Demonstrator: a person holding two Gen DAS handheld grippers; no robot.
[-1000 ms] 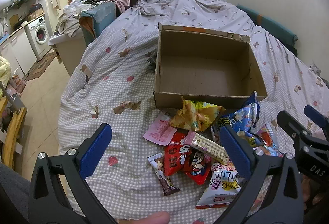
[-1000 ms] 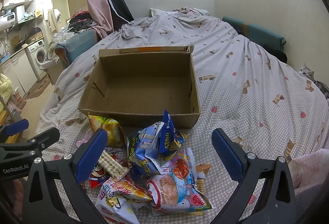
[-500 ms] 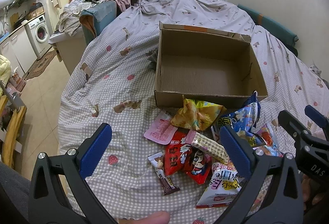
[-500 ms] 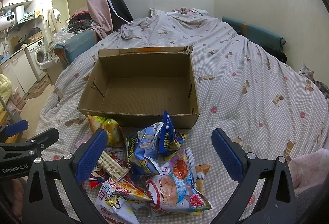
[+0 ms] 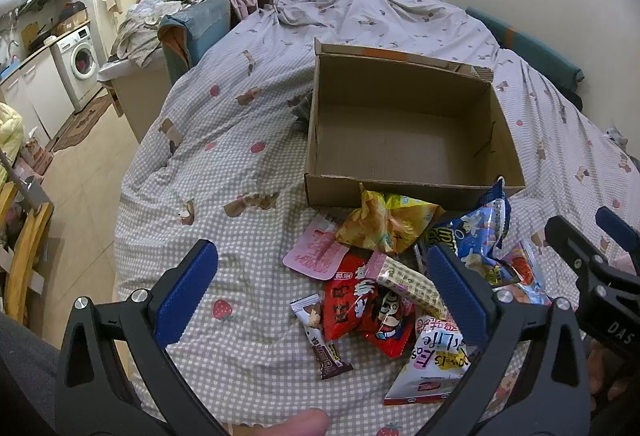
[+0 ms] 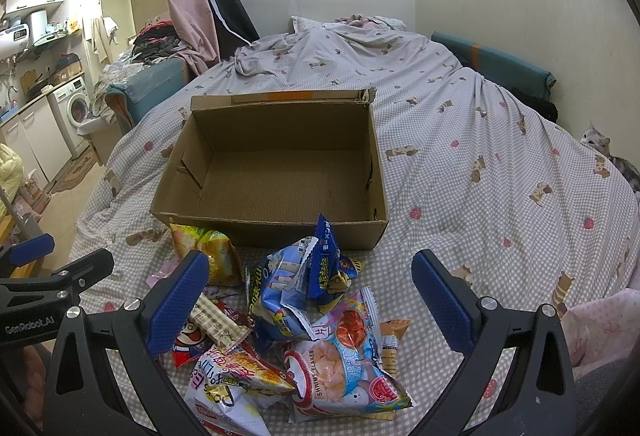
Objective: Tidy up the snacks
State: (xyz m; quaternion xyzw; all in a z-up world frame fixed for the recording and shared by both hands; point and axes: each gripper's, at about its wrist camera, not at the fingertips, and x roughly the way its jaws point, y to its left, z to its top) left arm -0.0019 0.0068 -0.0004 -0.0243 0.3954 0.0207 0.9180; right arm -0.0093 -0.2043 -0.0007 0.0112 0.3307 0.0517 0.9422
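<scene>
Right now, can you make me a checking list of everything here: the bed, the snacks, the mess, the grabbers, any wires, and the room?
Surface: bed cover, checked, wrinkled.
Job's things: cardboard box open, nothing in it; snack pile on the cover just in front of the box.
Clutter: nothing seen apart from the snacks.
Grippers: left gripper open, holding nothing; right gripper open, holding nothing.
Cables: nothing seen.
Surroundings: cat at the bed's right edge; washing machine; clothes heap.

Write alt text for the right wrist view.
An open gripper hovers over a pile of snack bags on a checked bedspread. An empty cardboard box sits just beyond the pile; a cat peeks in at right.
</scene>
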